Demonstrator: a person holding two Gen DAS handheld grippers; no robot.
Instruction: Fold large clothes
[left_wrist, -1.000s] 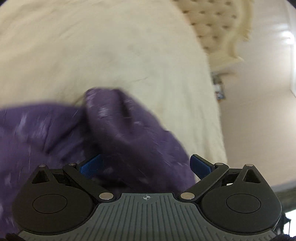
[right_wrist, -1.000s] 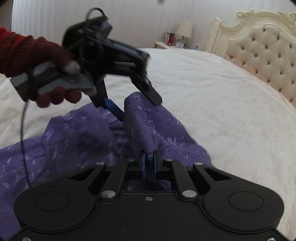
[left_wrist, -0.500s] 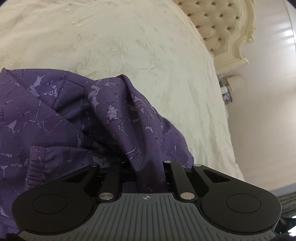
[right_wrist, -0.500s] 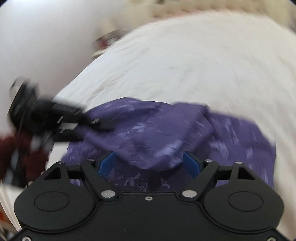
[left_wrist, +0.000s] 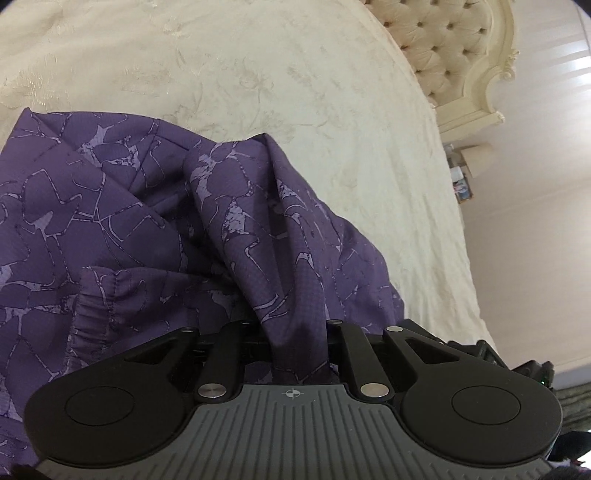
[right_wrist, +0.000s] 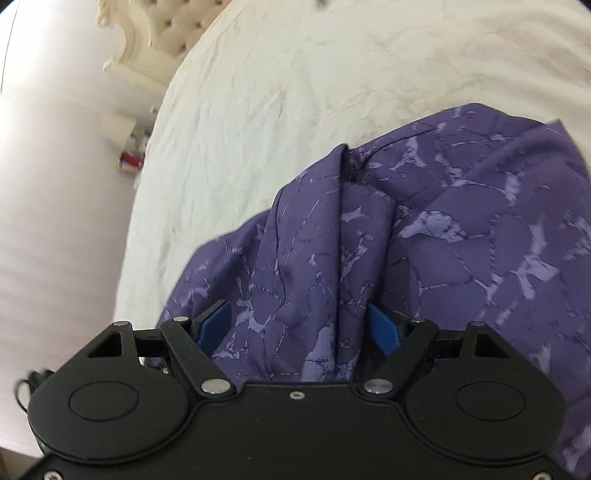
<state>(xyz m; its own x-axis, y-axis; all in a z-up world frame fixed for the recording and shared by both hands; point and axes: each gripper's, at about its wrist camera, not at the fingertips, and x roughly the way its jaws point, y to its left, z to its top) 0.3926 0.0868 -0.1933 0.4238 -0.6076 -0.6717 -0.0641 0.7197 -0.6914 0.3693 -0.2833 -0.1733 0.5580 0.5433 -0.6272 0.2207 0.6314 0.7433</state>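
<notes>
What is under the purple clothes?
The purple garment lies on a cream bedspread, which shows all around it. Whatever else might sit beneath its bunched folds is covered. The left gripper pinches one fold.

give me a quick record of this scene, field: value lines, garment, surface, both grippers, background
garment: purple patterned garment, crumpled, not yet folded flat
surface: cream bedspread, the garment lies on it
left gripper: left gripper shut on a bunched fold of the garment
right gripper: right gripper open, blue pads apart with cloth lying between them
background: tufted headboard, pale wall, small items by the bed too blurred to name
</notes>
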